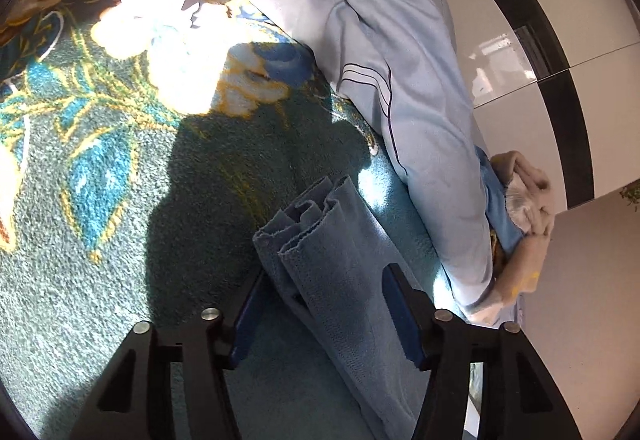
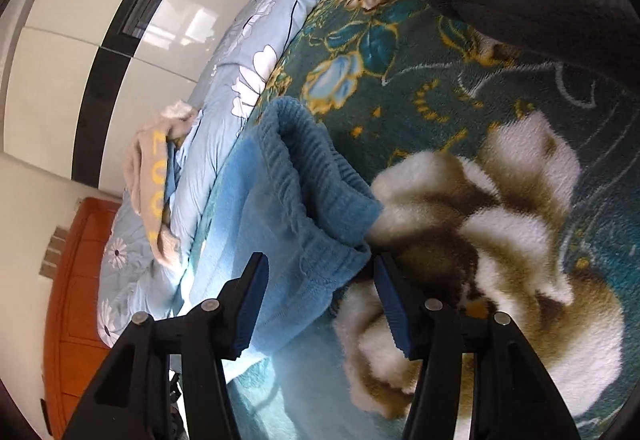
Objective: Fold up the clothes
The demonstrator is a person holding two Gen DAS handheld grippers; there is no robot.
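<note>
**Blue trousers between both open grippers**

I see the left hand-held gripper (image 1: 326,314) with its 2 fingers apart, the leg hems of the blue trousers (image 1: 340,280) lying between them on the floral blanket (image 1: 120,168). My right hand-held gripper (image 2: 322,304) is also apart, around the ribbed waistband (image 2: 312,176). A light blue quilt (image 1: 400,80) lies beside the trousers

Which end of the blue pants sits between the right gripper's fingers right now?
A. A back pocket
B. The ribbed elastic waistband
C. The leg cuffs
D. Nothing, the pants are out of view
B: in the right wrist view the blue pants show their ribbed, gathered waistband lying between the open fingers of the right gripper; the hemmed leg ends lie at the left gripper instead.
</note>
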